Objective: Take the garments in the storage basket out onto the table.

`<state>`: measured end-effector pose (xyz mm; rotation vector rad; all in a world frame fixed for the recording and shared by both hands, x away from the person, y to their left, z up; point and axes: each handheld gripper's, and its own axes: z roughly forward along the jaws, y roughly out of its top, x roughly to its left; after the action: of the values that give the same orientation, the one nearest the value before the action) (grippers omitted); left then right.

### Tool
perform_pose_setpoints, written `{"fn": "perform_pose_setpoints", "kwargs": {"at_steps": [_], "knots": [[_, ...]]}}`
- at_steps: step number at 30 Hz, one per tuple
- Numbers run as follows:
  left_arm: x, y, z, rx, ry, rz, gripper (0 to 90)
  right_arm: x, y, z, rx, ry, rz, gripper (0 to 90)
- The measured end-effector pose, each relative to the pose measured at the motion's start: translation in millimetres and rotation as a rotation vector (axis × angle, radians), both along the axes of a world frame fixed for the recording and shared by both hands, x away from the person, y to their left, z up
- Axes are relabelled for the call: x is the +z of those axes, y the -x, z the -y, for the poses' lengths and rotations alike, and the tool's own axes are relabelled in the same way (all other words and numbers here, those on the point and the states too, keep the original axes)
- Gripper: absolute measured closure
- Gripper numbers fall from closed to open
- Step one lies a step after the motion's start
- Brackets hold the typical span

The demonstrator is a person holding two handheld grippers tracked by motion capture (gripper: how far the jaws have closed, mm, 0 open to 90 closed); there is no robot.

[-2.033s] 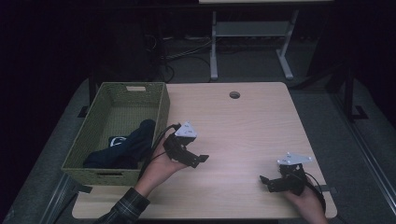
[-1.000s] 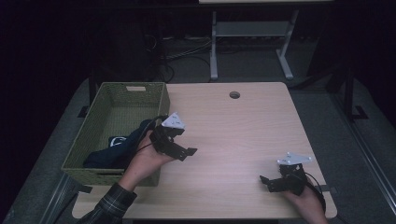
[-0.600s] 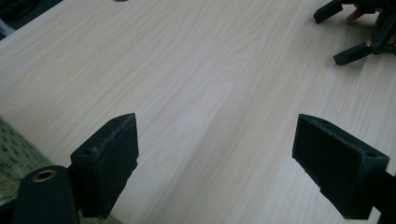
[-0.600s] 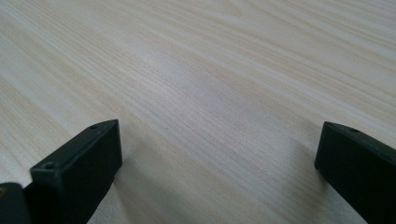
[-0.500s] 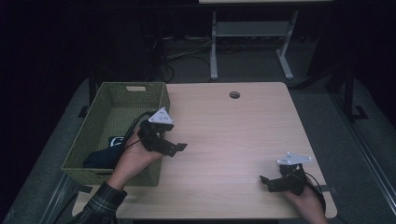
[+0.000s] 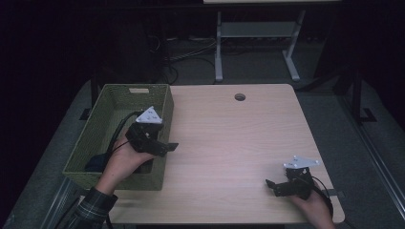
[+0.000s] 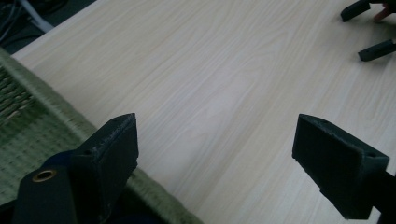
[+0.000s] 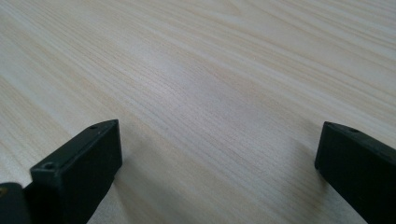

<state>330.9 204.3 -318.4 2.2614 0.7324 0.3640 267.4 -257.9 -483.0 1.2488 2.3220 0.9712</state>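
A green woven basket stands at the table's left side, with dark blue clothing in its near end. My left gripper hovers over the basket's right wall, jaws open and empty, pointing right across the table. In the left gripper view its jaws straddle the basket rim and bare wood. My right gripper rests low at the table's front right, open and empty, pointing left. The right gripper view has its jaws wide apart over bare wood.
The light wooden table has a round cable hole near its far edge. A white desk frame and cables stand on the floor beyond. The other gripper's jaws show at the top right of the left gripper view.
My left gripper has moved left from the middle of the table and up to the basket's right wall, staying open. The right gripper has stayed put.
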Motion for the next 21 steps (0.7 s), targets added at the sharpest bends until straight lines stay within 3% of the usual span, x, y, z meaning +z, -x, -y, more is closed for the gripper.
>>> {"fn": "perform_pose_setpoints", "kwargs": {"at_steps": [21], "knots": [[8.2, 4.3, -56.7, 0.12, -0.027, 0.02, 14.0, 0.0, 0.1, -0.1, -0.002, 0.0, -0.001, 0.4]]}}
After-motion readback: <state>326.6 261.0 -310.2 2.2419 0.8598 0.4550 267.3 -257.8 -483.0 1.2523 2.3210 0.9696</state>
